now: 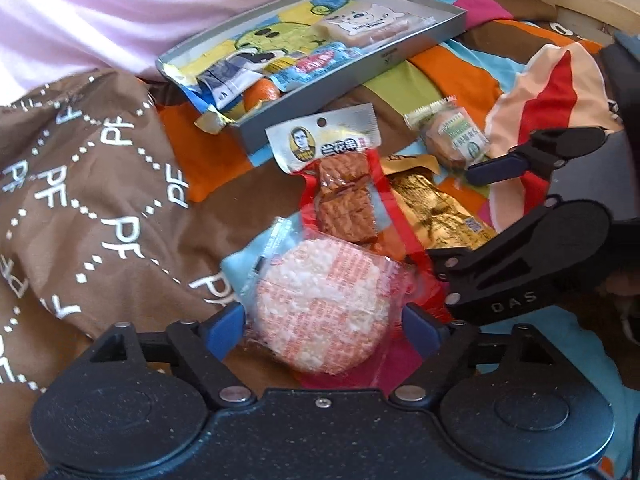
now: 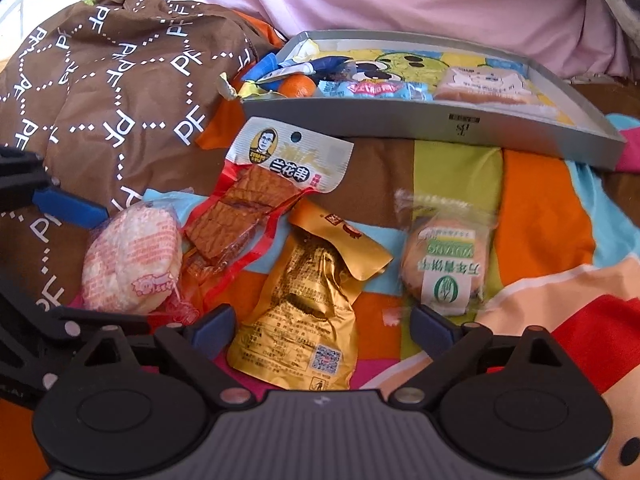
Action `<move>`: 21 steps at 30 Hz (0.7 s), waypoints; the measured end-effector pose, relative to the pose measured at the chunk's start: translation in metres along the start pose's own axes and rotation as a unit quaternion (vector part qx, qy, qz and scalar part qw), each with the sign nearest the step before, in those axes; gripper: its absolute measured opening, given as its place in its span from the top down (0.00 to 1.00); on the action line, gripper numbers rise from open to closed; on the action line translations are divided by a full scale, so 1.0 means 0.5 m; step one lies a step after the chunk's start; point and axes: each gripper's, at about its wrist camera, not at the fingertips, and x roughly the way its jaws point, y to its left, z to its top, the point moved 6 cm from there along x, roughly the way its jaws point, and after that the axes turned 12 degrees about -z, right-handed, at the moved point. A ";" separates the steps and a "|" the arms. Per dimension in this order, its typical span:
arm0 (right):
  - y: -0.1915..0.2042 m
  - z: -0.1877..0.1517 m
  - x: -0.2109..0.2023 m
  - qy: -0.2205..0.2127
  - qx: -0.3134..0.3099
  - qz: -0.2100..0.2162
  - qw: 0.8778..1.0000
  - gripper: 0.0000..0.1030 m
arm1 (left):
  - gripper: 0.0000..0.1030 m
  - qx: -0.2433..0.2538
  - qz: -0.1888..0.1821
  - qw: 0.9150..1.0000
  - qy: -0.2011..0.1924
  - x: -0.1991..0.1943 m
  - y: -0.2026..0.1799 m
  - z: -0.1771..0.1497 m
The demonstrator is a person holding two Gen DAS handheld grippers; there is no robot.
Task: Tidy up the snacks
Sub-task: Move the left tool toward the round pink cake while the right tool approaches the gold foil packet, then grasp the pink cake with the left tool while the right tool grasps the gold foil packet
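- Rice cake in its clear wrapper sits between the fingers of my left gripper; the jaws are spread to either side of it, and I cannot tell whether the pads touch the wrapper.
- My right gripper hangs with jaws apart over the lower end of the gold packet, clamped on nothing.
- Just past the rice cake lies the red packet of brown tofu pieces, overlapping the rice cake's wrapper and lying beside the gold packet.
- To the right of the gold packet lies a round biscuit in a clear wrapper with a green label.
- All 4 snacks lie on the striped blanket.
- Left of them is a heap of brown cloth printed with white letters.
- Farthest off is the grey tin tray, holding an orange, a blue packet and a pale wrapped cake.
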 end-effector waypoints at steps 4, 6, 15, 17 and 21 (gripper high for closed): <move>-0.001 0.000 0.004 -0.003 0.007 0.005 1.000 0.05 | 0.19 -0.001 -0.006 1.000 0.001 0.006 -0.001 0.004; -0.001 0.002 0.004 -0.003 0.009 0.008 1.000 0.05 | 0.20 -0.002 -0.006 1.000 0.003 0.010 0.004 0.007; 0.006 0.000 0.000 -0.018 0.006 0.032 0.999 0.21 | 0.26 -0.050 -0.017 0.999 -0.005 0.016 0.025 0.014; 0.007 0.001 -0.002 -0.017 0.006 0.040 0.999 0.24 | 0.27 -0.054 -0.018 0.998 -0.007 0.016 0.025 0.014; 0.005 -0.001 -0.008 -0.015 0.005 0.055 0.998 0.35 | 0.27 -0.067 -0.020 0.998 -0.009 0.017 0.024 0.016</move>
